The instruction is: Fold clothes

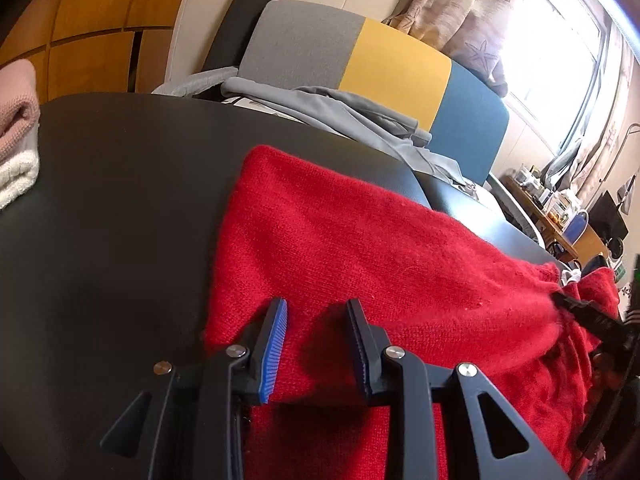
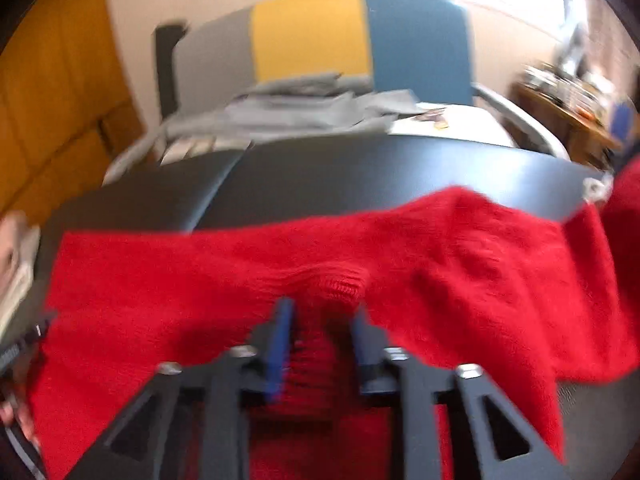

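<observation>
While a red knitted sweater (image 1: pixel 360 248) lies spread across the black table (image 1: pixel 120 200), two hand-held grippers work its near side. The left hand-held gripper (image 1: pixel 316 344) hovers over the garment's left portion, close to the table's near edge, its jaws parted with only flat knit showing between the blue ribbed pads (image 1: pixel 274 352); nothing is pinched. The right hand-held gripper (image 2: pixel 320 344), further along the same near edge, stands with jaws apart around a raised ridge of ribbed knit (image 2: pixel 328 284), probably a cuff or hem; the pads do not appear to press it, though blur makes that hard to judge. From the left wrist camera, the right tool shows as a dark tip at the sweater's right end.

The sweater's long axis runs left to right, parallel to the near edge, with its right end spilling past the table's right edge. Both tools point away from the near edge, across that axis, so a fold would likely carry cloth toward the far edge; the right one sits nearer the bunched section.

The fabric is fuzzy, soft and thick, likely to slump rather than crease. The tabletop looks smooth and faintly glossy. At the far left corner rest folded pink and white knits (image 1: pixel 16 128); beyond the far edge stands a grey, yellow and blue chair (image 1: pixel 372 76) draped with grey clothing (image 1: pixel 352 108).
</observation>
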A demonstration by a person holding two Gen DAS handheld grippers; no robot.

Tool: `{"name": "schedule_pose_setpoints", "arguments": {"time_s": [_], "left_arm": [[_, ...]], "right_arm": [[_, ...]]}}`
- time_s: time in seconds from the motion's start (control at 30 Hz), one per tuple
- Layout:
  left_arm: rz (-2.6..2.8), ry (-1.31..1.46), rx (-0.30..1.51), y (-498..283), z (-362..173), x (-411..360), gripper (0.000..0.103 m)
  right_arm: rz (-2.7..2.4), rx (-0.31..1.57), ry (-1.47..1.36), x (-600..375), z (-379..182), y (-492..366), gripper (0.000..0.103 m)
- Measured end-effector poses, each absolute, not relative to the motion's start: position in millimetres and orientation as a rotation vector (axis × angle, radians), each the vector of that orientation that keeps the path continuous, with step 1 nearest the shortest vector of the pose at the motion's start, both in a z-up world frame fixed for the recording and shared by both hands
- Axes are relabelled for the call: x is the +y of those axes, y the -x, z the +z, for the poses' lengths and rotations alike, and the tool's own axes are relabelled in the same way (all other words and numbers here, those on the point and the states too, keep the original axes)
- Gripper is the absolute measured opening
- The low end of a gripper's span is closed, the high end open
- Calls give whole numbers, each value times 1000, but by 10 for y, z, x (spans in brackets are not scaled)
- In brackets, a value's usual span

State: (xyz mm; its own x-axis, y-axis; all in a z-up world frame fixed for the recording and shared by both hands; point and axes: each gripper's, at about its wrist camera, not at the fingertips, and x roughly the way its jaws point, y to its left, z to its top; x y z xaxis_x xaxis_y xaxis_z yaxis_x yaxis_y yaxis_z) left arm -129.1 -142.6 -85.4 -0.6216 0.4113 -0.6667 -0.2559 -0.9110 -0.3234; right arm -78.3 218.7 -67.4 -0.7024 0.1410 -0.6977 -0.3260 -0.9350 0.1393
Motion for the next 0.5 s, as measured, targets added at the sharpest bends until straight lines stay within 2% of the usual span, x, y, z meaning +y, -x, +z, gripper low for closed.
{"name": "schedule_pose_setpoints", "arguments": {"time_s": [0.13,0.27,0.4,0.43,0.47,0.5], "left_arm": [[2521,1108,-278,1289,-852,-1424,29],[2503,1109,-315,1301,-860,-1459,29],[2503,1110,-315,1296,-857,-1456,29],[2504,1111,-313,1294,-854,-1453,29],[2503,1111,-316,1293,-854,-1454,29],[2503,1111,-315,1292,-854,-1452,30]], "right_arm": [[2722,546,892,2278,-400,480,51],[2807,557,1028,2169,-472,352,54],[2848,345,1142,1981,-668,417,53],[2870,320,1155,1933,-695,435,45],[2884,321,1166,1907,-679,460,27],[2895,328,1174,1885,-618,500,22]]}}
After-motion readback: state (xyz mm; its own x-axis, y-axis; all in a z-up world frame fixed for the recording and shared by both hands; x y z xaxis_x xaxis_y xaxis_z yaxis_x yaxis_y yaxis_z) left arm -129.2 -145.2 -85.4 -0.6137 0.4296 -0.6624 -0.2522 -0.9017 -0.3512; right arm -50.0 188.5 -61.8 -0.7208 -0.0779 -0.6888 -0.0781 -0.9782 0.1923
